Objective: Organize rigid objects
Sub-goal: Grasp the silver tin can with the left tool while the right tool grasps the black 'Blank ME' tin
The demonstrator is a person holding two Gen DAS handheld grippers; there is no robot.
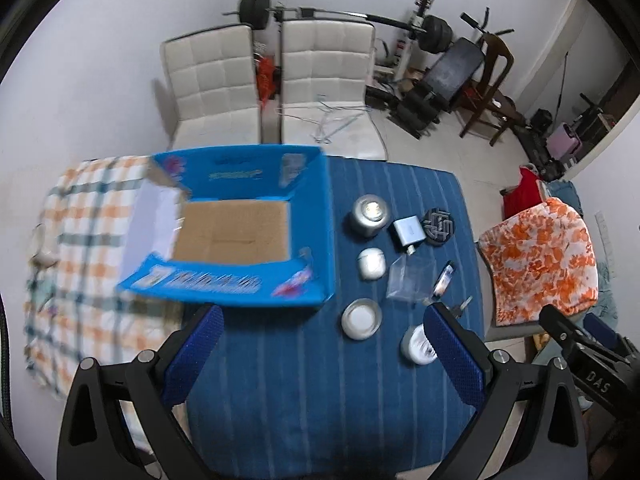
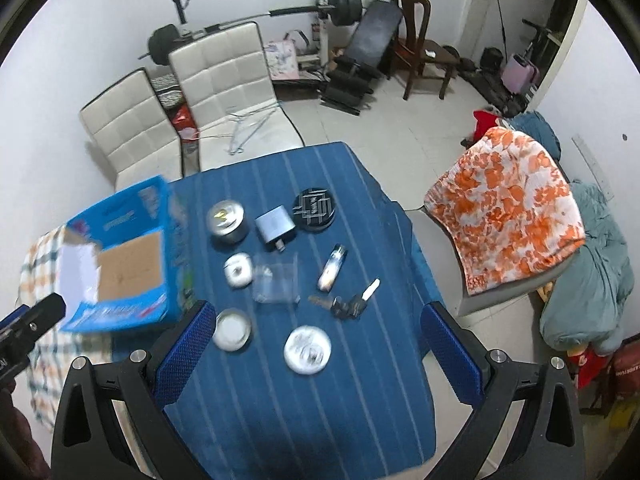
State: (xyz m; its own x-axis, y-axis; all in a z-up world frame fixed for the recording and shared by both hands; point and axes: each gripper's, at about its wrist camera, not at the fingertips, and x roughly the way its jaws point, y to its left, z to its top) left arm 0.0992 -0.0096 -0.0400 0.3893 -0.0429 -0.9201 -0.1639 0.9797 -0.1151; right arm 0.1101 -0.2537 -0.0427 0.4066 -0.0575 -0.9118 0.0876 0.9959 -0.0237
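Note:
An open blue cardboard box [image 1: 240, 288] [image 2: 120, 312] lies on the left of the table, nothing inside it. To its right on the blue striped cloth [image 1: 304, 392] [image 2: 320, 408] lie a silver can [image 1: 369, 216] [image 2: 228, 221], a grey adapter [image 1: 408, 231] [image 2: 273, 223], a black round tin [image 1: 439, 226] [image 2: 314, 209], a white earbud case [image 1: 371, 264] [image 2: 237, 270], a clear bag [image 1: 410, 280] [image 2: 277, 283], a small tube [image 1: 445, 281] [image 2: 332, 268], keys [image 2: 352, 302] and two round tins [image 1: 361, 319] [image 2: 307, 349]. My left gripper [image 1: 324, 356] and right gripper [image 2: 316, 356] hover open above the near side, holding nothing.
Two white padded chairs [image 1: 272, 80] [image 2: 224, 92] stand behind the table, with wire hangers on one. A chair draped in orange-and-white fabric [image 1: 540, 264] [image 2: 508, 208] is on the right. A checked cloth [image 1: 80, 264] covers the table's left part. Weight-training gear [image 1: 440, 60] fills the back.

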